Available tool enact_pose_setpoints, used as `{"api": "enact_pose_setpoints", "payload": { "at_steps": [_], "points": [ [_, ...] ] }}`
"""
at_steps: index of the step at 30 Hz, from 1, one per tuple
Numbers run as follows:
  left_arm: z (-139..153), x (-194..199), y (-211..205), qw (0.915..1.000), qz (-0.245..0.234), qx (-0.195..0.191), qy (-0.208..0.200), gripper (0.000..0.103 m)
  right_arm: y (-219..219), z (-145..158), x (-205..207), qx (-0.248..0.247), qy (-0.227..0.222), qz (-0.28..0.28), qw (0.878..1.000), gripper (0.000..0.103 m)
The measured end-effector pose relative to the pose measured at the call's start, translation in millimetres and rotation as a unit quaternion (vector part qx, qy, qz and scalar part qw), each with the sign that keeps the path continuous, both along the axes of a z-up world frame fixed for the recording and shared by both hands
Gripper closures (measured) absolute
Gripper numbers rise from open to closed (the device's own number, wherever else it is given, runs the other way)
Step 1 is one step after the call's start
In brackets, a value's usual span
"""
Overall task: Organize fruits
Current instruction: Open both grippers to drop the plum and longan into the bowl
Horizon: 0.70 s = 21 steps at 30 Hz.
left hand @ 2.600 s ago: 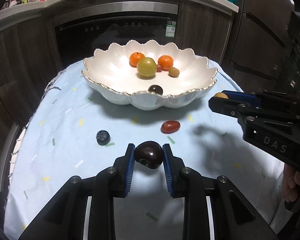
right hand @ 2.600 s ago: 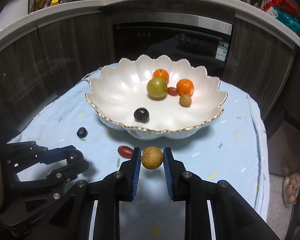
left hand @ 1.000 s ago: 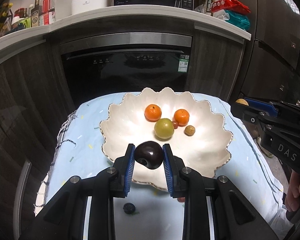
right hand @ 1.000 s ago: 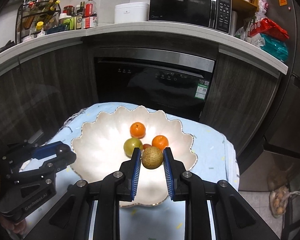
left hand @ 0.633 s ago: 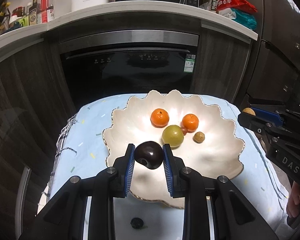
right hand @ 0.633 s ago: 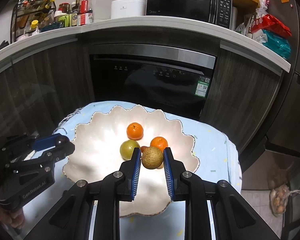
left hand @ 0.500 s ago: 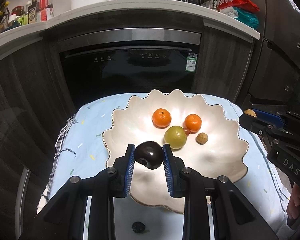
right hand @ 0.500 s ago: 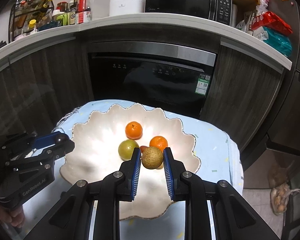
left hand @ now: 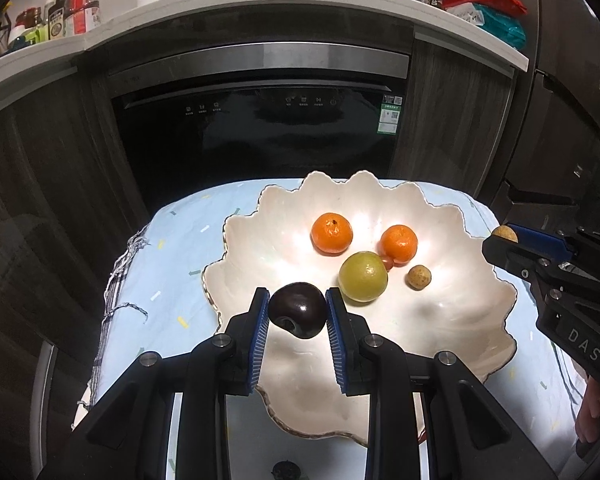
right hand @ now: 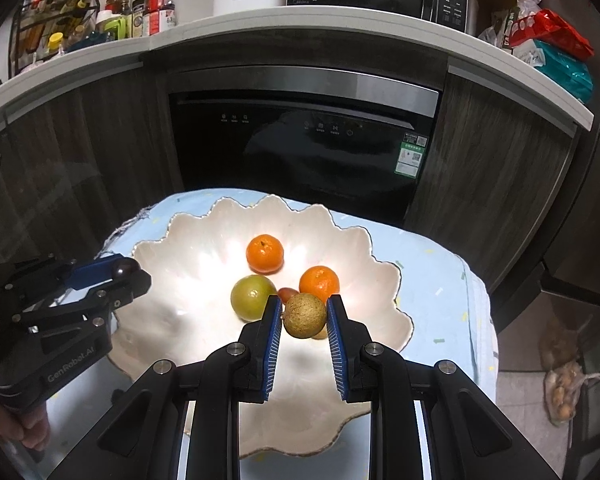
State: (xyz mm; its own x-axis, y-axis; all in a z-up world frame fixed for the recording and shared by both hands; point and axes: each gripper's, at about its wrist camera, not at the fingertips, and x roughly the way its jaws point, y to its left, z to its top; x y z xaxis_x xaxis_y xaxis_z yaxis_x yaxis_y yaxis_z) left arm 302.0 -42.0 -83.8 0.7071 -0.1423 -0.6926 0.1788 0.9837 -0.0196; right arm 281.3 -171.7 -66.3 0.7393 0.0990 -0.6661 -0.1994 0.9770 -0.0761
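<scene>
My left gripper [left hand: 297, 312] is shut on a dark plum [left hand: 298, 310], held above the near left part of a white scalloped bowl [left hand: 488, 308]. My right gripper [right hand: 304, 316] is shut on a brown longan [right hand: 304, 315], held over the bowl [right hand: 172, 280] near its middle. Inside the bowl lie two oranges [left hand: 331, 233] [left hand: 399, 243], a green fruit [left hand: 363, 276], a small red fruit [left hand: 387, 262] and a small brown fruit [left hand: 418, 277]. Each gripper shows at the edge of the other's view, the right gripper [left hand: 504, 236] and the left gripper [right hand: 124, 270].
The bowl stands on a small table with a light blue cloth [left hand: 172, 248]. A dark blueberry [left hand: 286, 471] lies on the cloth in front of the bowl. Behind the table are a black oven [left hand: 256, 128] and dark cabinets. A bag [right hand: 566, 392] lies on the floor at right.
Both grippers have moved forward and down over the bowl with their fruits; the bowl looks larger and nearer. The grips have not changed.
</scene>
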Motion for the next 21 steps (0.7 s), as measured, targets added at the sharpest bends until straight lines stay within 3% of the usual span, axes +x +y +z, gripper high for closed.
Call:
{"api": "enact_pose_setpoints", "payload": {
  "at_steps": [4, 6, 8, 10, 16, 21],
  "points": [
    [0.8, -2.8, 0.4, 1.0000, 0.001, 0.004, -0.006, 0.049, 0.5, -0.4, 0.9, -0.003, -0.001, -0.002, 1.000, 0.078],
    [2.6, -4.2, 2.1, 0.9999, 0.007, 0.006, -0.014, 0.044, 0.7, -0.2, 0.9, -0.009, -0.003, -0.005, 1.000, 0.073],
    [4.0, -5.3, 2.8, 0.9997, 0.012, 0.011, -0.020, 0.039, -0.2, 1.7, -0.9, -0.012, -0.010, -0.010, 1.000, 0.042],
    [5.6, -7.1, 3.9, 0.9995, 0.013, 0.013, -0.025, 0.033, -1.6, 5.1, -4.1, -0.014, -0.023, -0.017, 0.999, 0.029],
    [8.3, -11.3, 8.3, 0.9993, 0.024, 0.010, -0.026, 0.016, -2.9, 10.3, -7.7, -0.016, -0.034, -0.030, 0.999, 0.024],
    [12.5, -16.5, 11.3, 0.9989, 0.030, 0.012, -0.034, 0.012, -3.8, 15.1, -12.5, -0.018, -0.046, -0.042, 0.998, 0.020]
  ]
}}
